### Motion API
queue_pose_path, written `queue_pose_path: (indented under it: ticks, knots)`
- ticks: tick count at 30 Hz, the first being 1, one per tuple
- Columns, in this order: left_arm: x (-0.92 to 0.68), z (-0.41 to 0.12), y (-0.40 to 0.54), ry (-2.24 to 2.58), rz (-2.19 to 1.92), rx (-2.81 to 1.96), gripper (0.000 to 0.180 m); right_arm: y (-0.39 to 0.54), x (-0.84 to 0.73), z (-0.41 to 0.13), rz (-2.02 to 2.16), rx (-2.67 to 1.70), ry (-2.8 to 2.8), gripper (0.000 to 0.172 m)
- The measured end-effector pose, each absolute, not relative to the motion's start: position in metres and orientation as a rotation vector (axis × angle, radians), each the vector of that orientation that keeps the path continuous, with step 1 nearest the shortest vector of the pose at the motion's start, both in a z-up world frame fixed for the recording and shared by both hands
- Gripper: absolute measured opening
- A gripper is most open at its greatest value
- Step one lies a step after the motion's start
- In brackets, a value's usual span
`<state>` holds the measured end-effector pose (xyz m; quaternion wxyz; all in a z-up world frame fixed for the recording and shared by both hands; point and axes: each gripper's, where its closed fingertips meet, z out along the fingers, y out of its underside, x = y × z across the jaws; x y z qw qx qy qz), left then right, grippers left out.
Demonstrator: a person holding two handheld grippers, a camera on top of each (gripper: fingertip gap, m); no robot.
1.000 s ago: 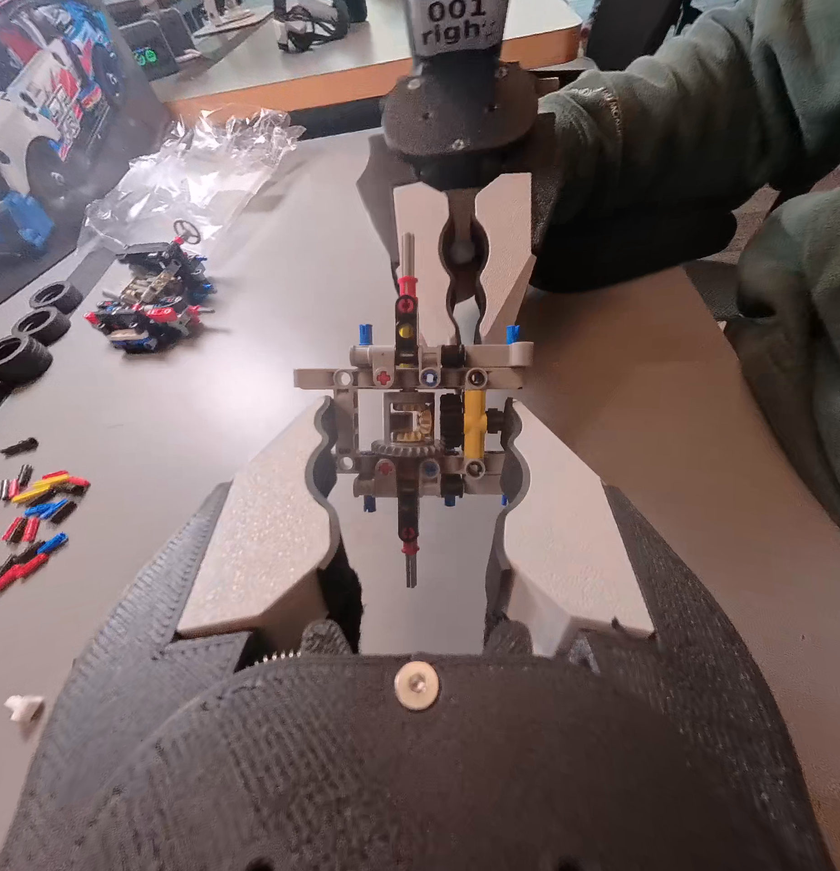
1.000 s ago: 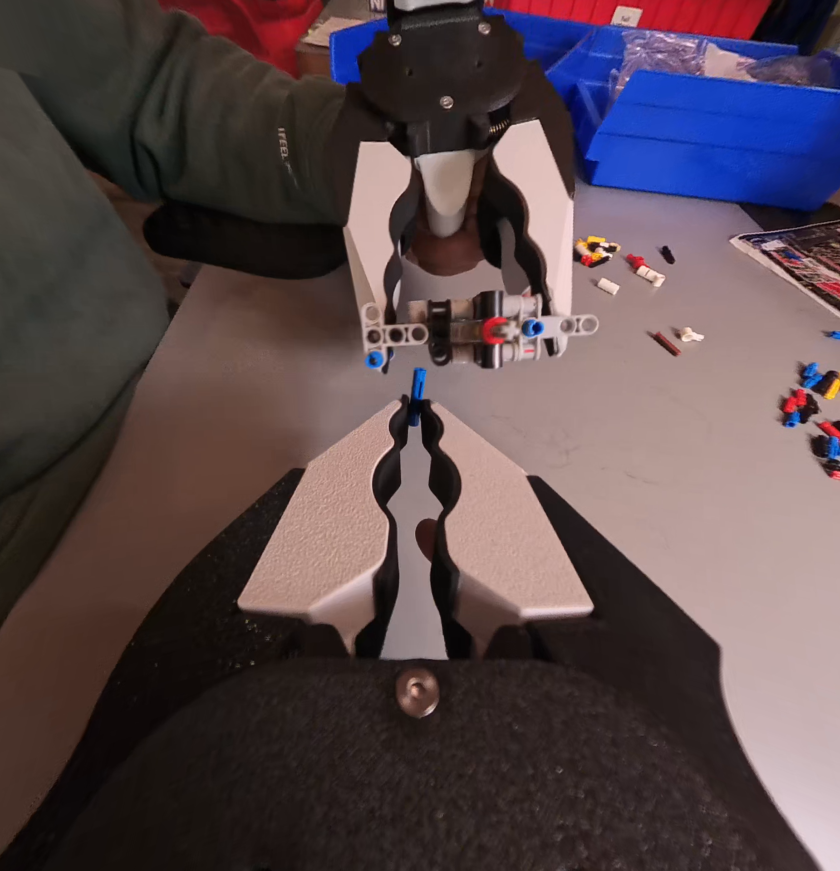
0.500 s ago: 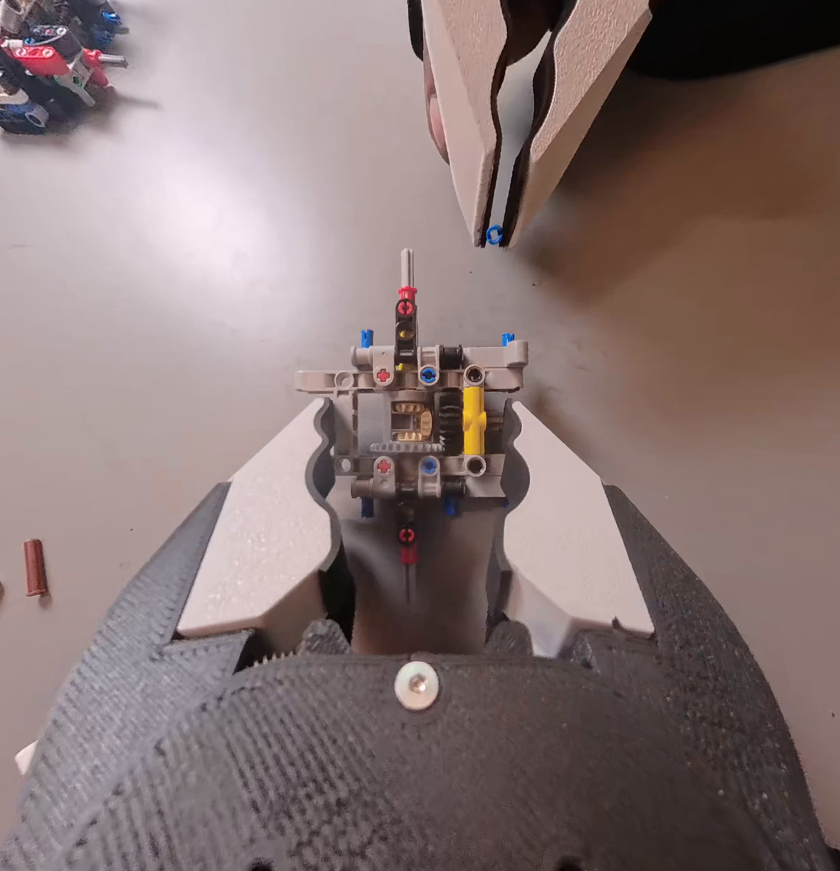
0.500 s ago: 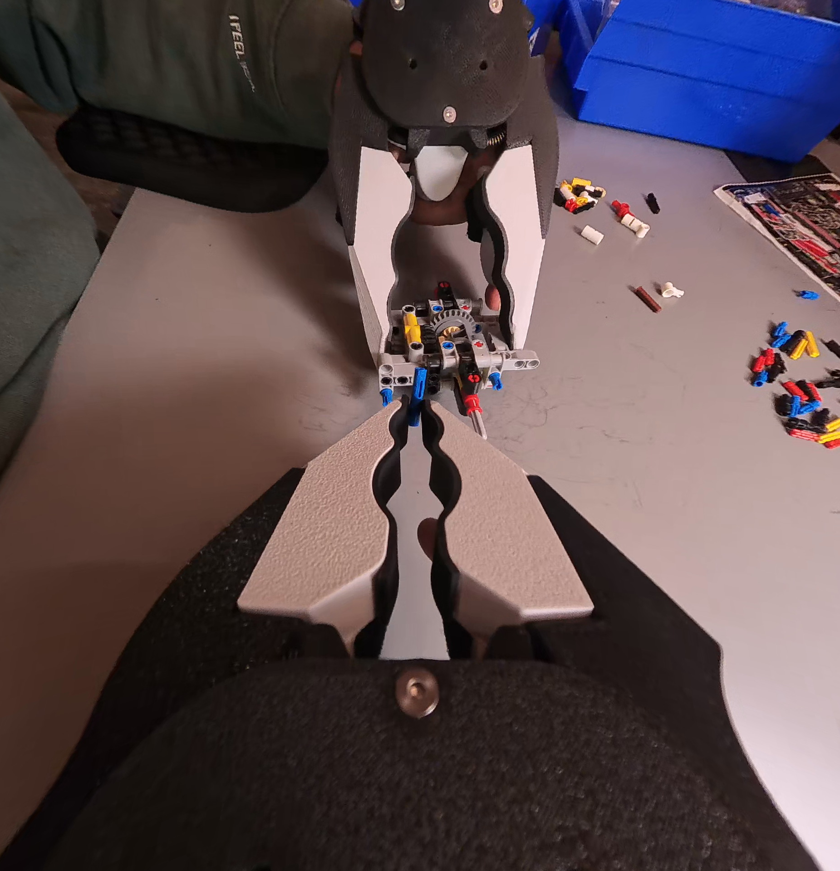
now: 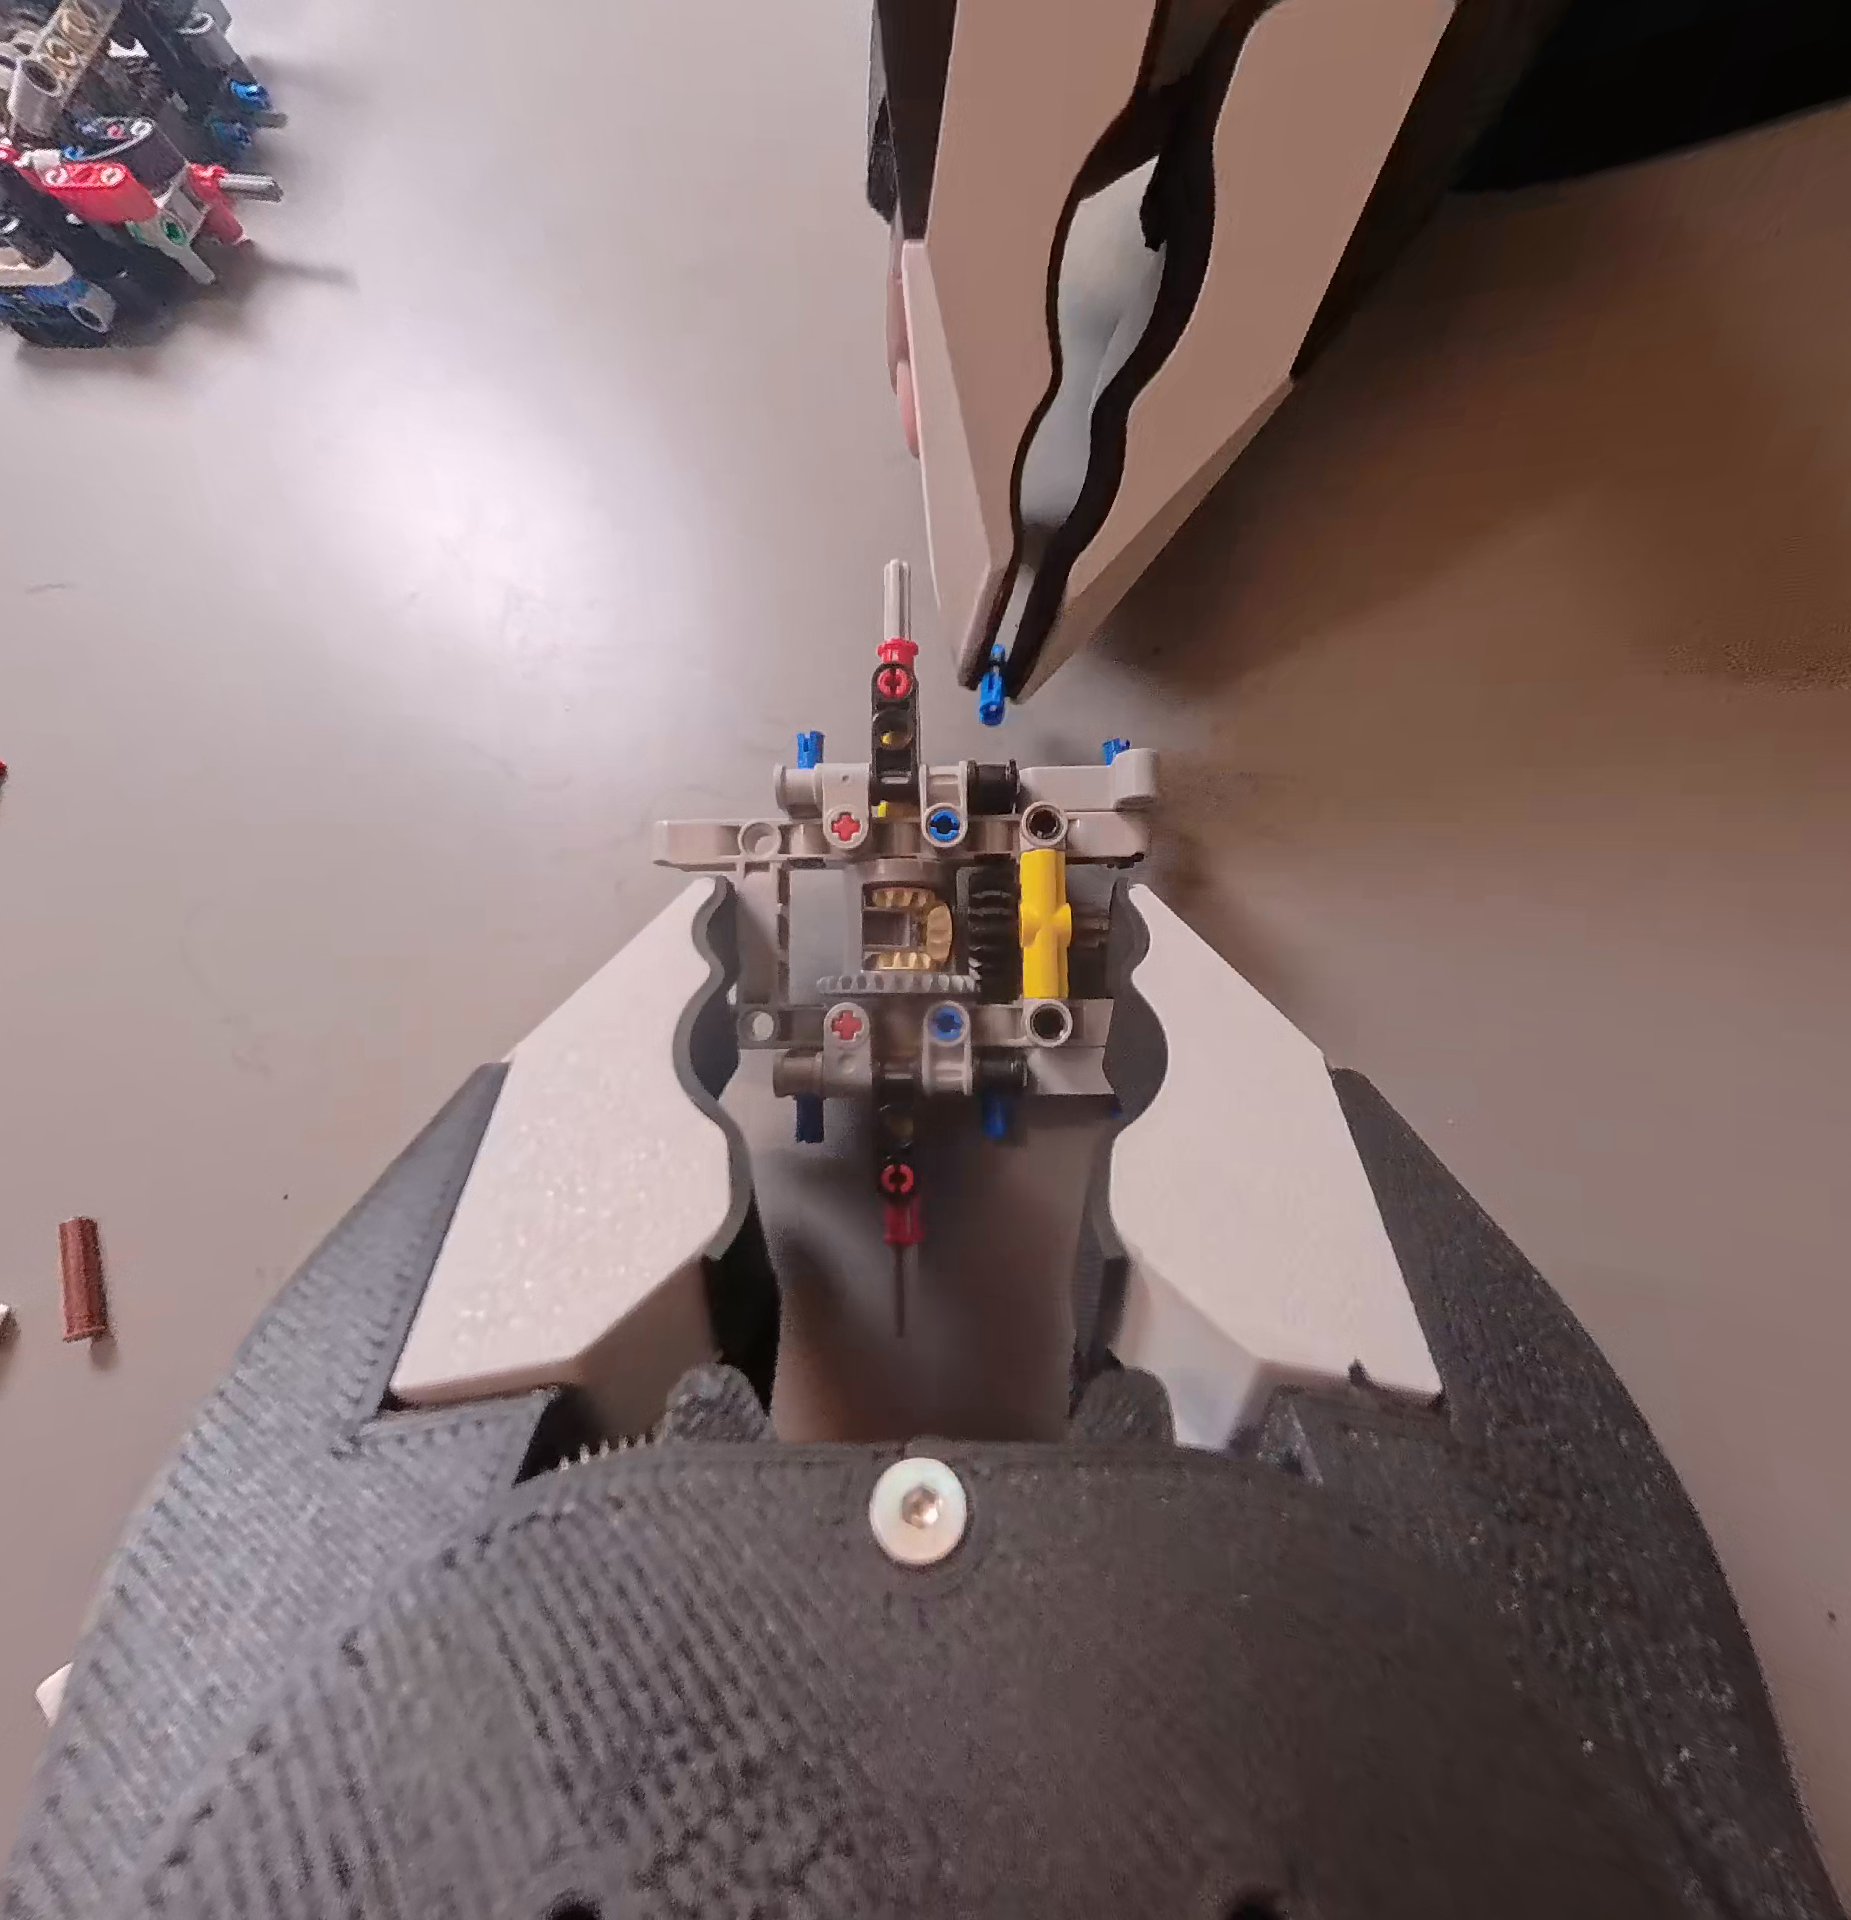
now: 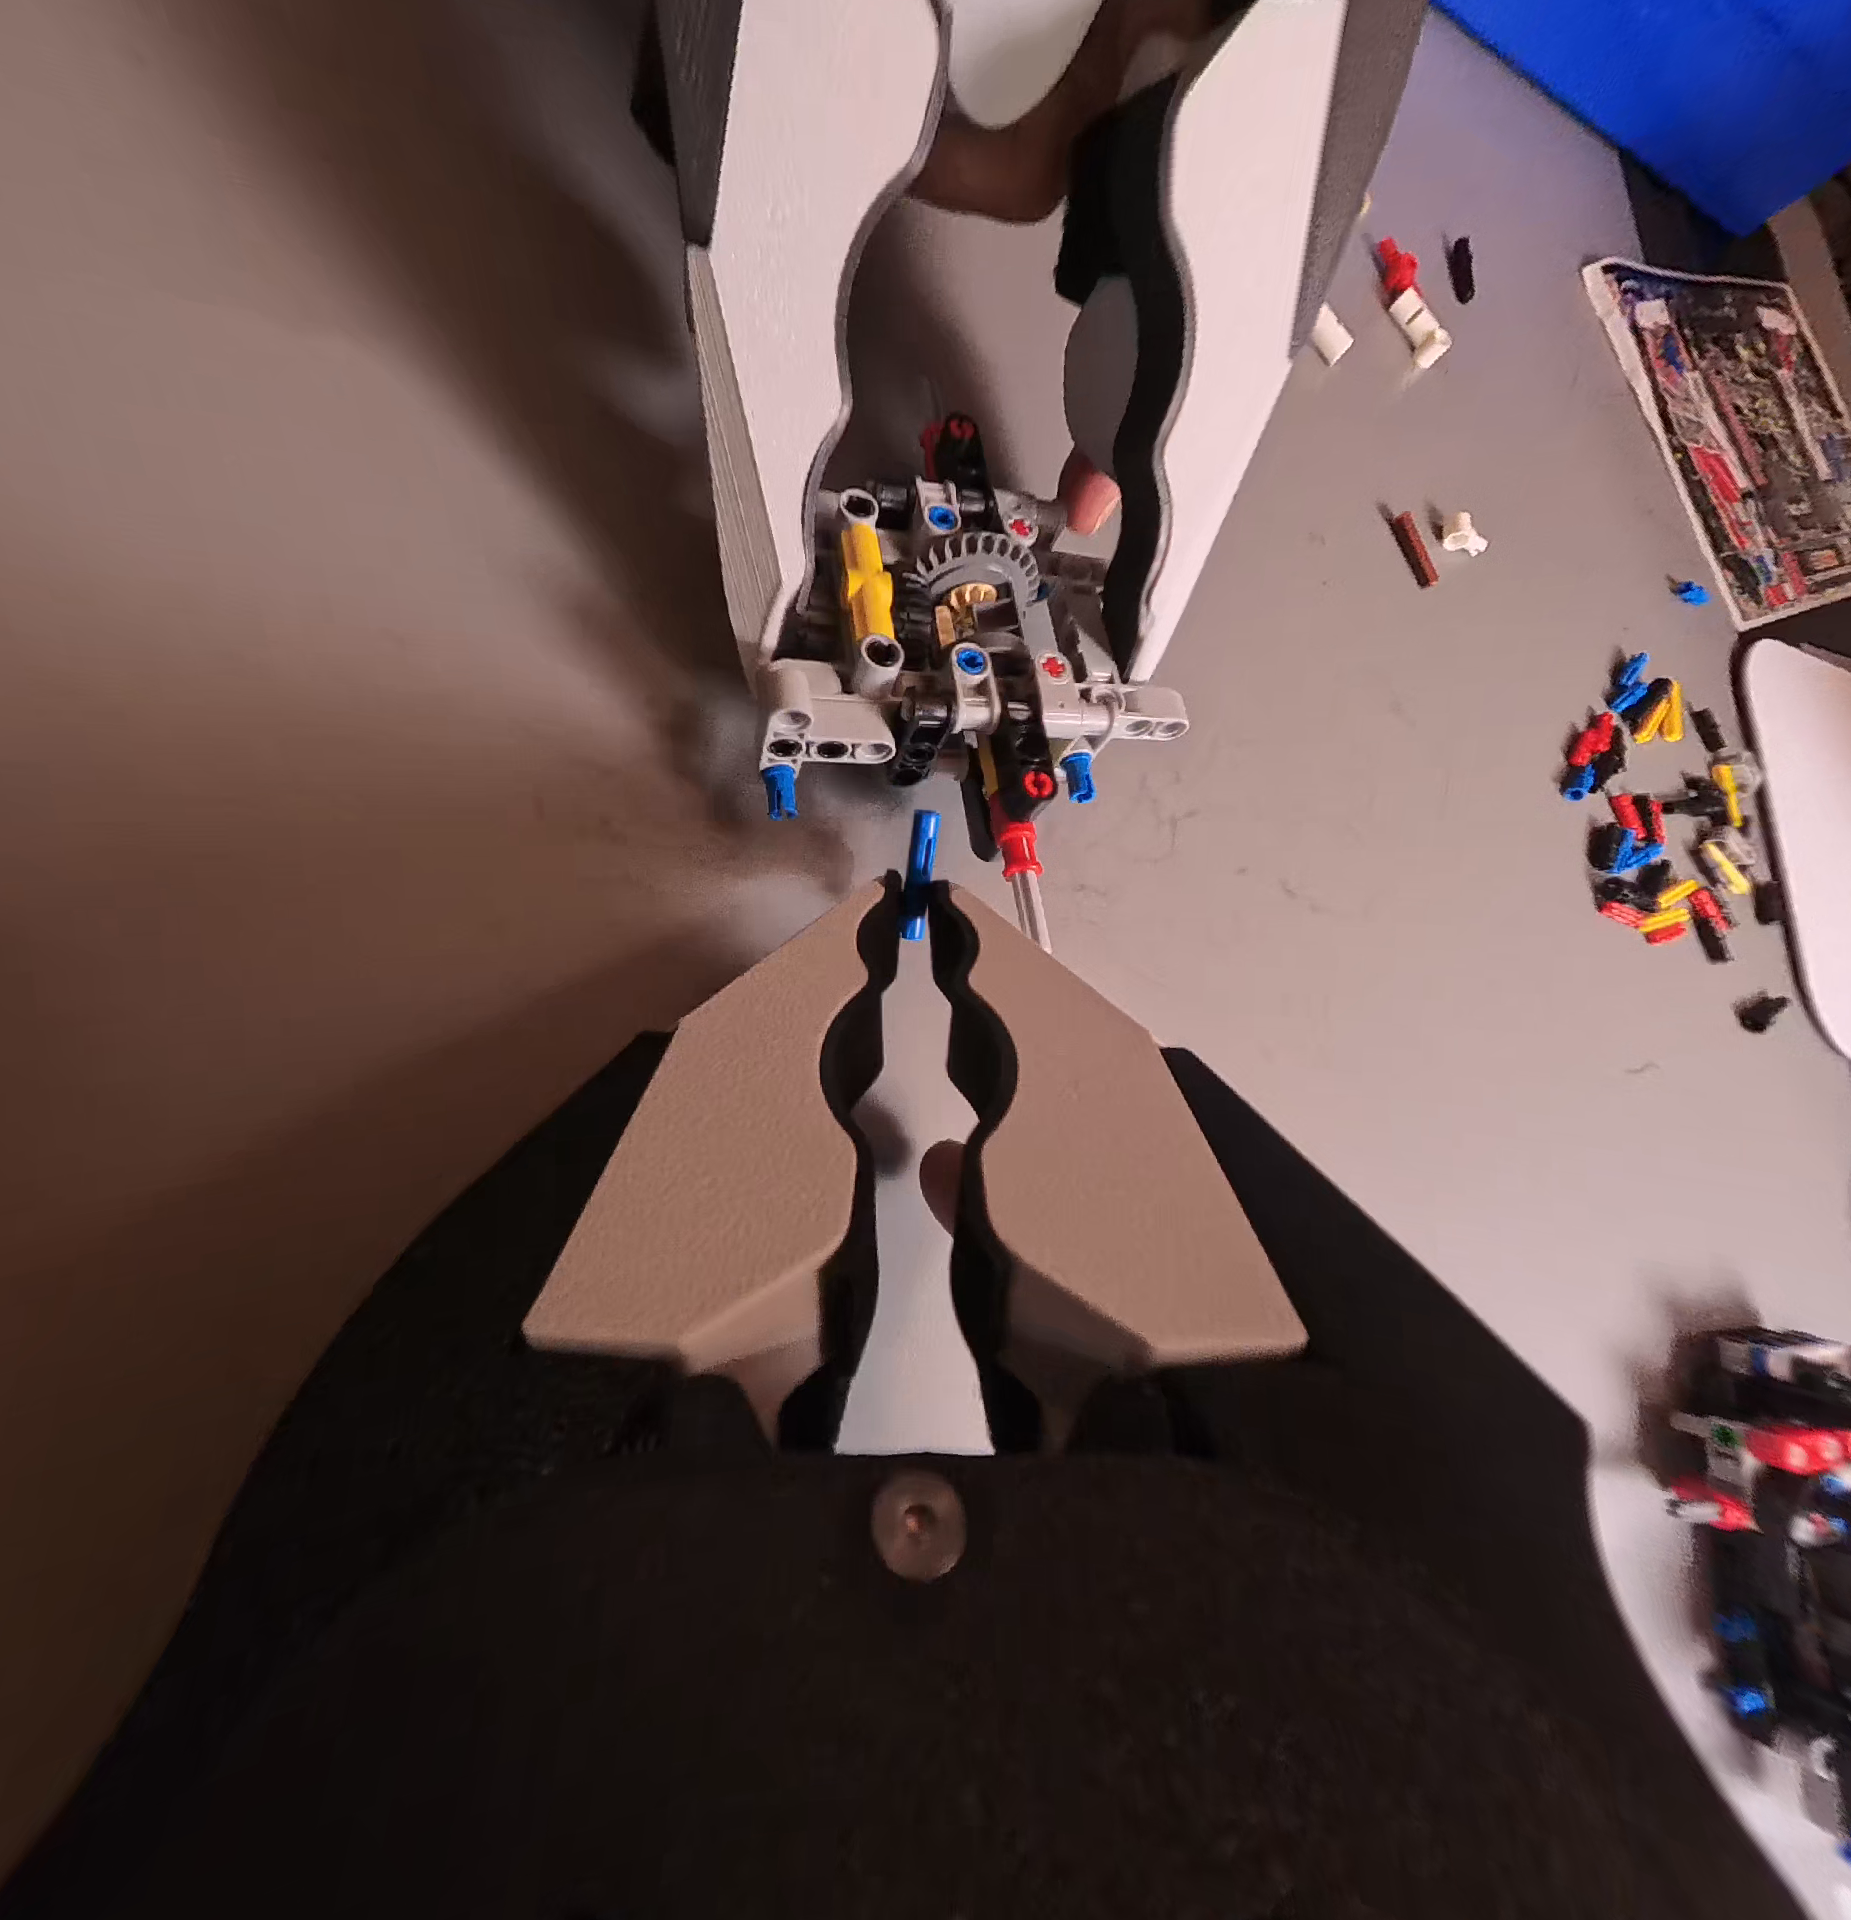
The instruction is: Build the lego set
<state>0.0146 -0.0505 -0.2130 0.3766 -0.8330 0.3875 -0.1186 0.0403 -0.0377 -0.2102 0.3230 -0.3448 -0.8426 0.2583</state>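
Observation:
My left gripper [image 5: 921, 935] is shut on a grey gear assembly [image 5: 900, 914] with a yellow connector, tan and black gears and blue and red pins. Its pads press on the frame's two sides and hold it low over the grey table [image 5: 485, 623]. The assembly also shows in the right wrist view [image 6: 952, 634], between the left gripper's white fingers [image 6: 786, 312]. My right gripper [image 6: 910, 899] is shut on a small blue pin [image 6: 919, 868] that sticks out past its tips. The pin [image 5: 994, 694] hangs just off the assembly's far edge, beside its red-tipped axle [image 5: 897, 644].
Loose red, blue, yellow and black pieces [image 6: 1659, 821] lie right of the assembly, with an instruction booklet [image 6: 1752, 436] and a blue bin [image 6: 1679, 83] beyond. A part-built car [image 5: 79, 197] sits far left. A brown piece [image 5: 81, 1278] lies near my left gripper. There is about 4 centimetres between the tips of the two grippers.
Both grippers have tilted down toward the table. The assembly has come low over the table, still held. The right gripper with the blue pin has closed in on its far edge.

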Motion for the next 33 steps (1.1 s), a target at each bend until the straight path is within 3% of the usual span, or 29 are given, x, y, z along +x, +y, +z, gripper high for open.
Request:
queue_pose_path:
  ticks: [16,26,33]
  knots:
    - [0.021,-0.218,-0.048,0.976,-0.266,-2.208,0.070,-0.039,0.041,-0.214,0.251,-0.699,-2.279,0.003]
    - [0.026,-0.215,-0.049,0.991,-0.284,-2.174,0.071,-0.052,0.045,-0.197,0.757,-0.861,-2.251,0.003]
    - [0.023,-0.171,-0.047,0.909,-0.475,-1.855,0.070,-0.050,0.051,-0.140,1.380,-0.956,-1.959,0.003]
